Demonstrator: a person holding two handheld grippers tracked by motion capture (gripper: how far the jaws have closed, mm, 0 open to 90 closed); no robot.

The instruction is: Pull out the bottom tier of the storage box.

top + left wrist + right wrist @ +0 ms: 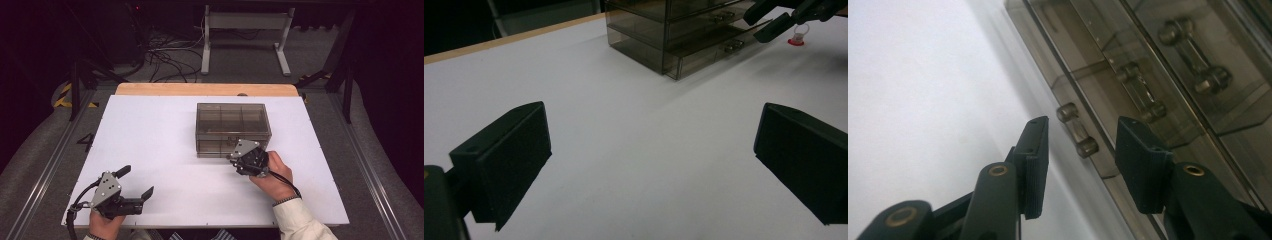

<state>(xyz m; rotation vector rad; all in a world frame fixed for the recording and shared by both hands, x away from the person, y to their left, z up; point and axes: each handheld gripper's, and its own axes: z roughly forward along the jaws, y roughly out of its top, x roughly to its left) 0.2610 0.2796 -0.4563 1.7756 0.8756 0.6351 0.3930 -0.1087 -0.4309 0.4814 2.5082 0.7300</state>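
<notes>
The right claw (1080,150) hangs at the front of the smoky plastic drawer box (232,127), its jaws partly spread with the lowest drawer's small bar handle (1077,131) just beyond their tips, untouched; the box sits right of centre on the white tabletop (150,145), the bottom drawer drawn slightly forward; the left claw (134,182) rests near the tabletop's front left corner, jaws spread wide, pinching nothing, well apart from the box.

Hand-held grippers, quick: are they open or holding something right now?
Left hand-held gripper: open, holding nothing, above the white table.
Right hand-held gripper: open, its jaws either side of a handle on the smoky drawer box, not pressing on it.
</notes>
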